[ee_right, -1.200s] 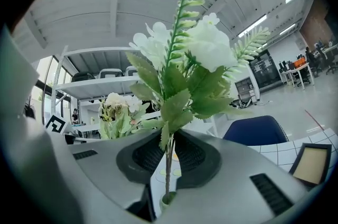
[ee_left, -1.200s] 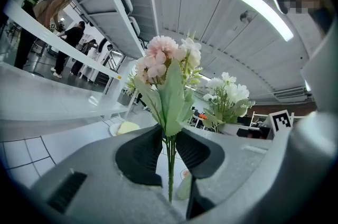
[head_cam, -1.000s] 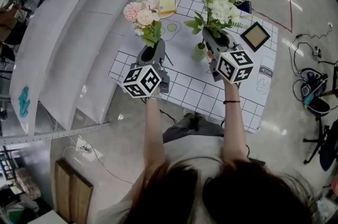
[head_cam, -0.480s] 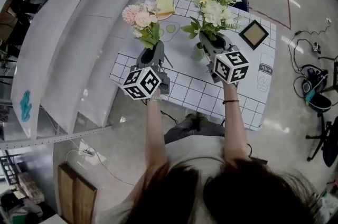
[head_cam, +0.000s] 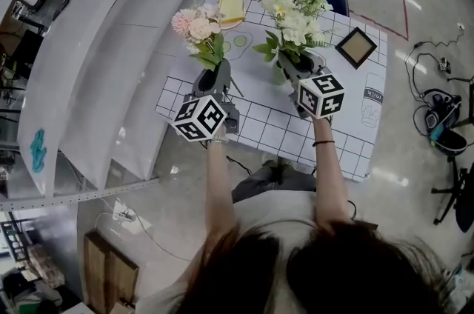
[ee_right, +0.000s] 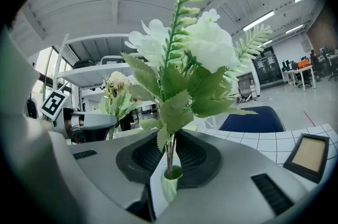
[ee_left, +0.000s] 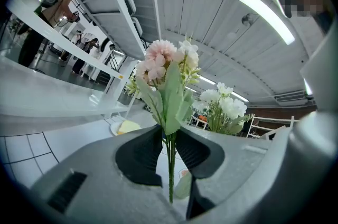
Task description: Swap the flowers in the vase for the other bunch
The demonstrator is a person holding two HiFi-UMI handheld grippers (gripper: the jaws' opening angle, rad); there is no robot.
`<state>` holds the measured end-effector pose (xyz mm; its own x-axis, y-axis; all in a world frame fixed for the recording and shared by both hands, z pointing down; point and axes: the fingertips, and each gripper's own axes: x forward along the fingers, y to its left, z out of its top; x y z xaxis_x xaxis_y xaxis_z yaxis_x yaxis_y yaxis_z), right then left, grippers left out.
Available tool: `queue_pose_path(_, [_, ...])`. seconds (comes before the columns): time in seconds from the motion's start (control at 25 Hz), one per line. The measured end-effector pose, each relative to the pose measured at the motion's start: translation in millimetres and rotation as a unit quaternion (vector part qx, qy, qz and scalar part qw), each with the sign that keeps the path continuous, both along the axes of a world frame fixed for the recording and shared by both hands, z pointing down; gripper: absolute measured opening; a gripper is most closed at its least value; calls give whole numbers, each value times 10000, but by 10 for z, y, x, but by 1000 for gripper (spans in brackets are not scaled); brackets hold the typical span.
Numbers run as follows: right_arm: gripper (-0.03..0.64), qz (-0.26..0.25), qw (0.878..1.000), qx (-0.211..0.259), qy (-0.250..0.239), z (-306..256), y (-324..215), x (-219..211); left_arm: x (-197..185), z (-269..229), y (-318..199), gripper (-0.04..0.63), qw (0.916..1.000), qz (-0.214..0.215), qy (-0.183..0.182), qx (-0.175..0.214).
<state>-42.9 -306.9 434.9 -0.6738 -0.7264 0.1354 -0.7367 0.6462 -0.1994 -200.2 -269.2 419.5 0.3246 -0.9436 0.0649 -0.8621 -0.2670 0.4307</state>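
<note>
Left claw (ee_left: pixel 170 138) is clamped on the stems of the pink bunch (ee_left: pixel 163 62), stem ends hanging free below the jaws; right claw (ee_right: pixel 170 149) is pinched on the stems of the white bunch (ee_right: pixel 203 48), which stands upright with its stem ends dipping into the mouth of the little green vase (ee_right: pixel 170 182) at 6 o'clock, just under the jaws. Seen from the head view, the white bunch sits at 3 o'clock of the pink one, well apart; a picture frame (head_cam: pixel 356 47) lies on the checked table (head_cam: pixel 259 124) at 3 o'clock of the white flowers.
</note>
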Motion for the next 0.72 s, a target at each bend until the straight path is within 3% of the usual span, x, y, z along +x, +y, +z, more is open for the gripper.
queue_pose_path(0.72, [55, -90, 9984, -225, 514, 277, 95, 7, 43, 17, 21, 80, 10000, 26, 86, -15])
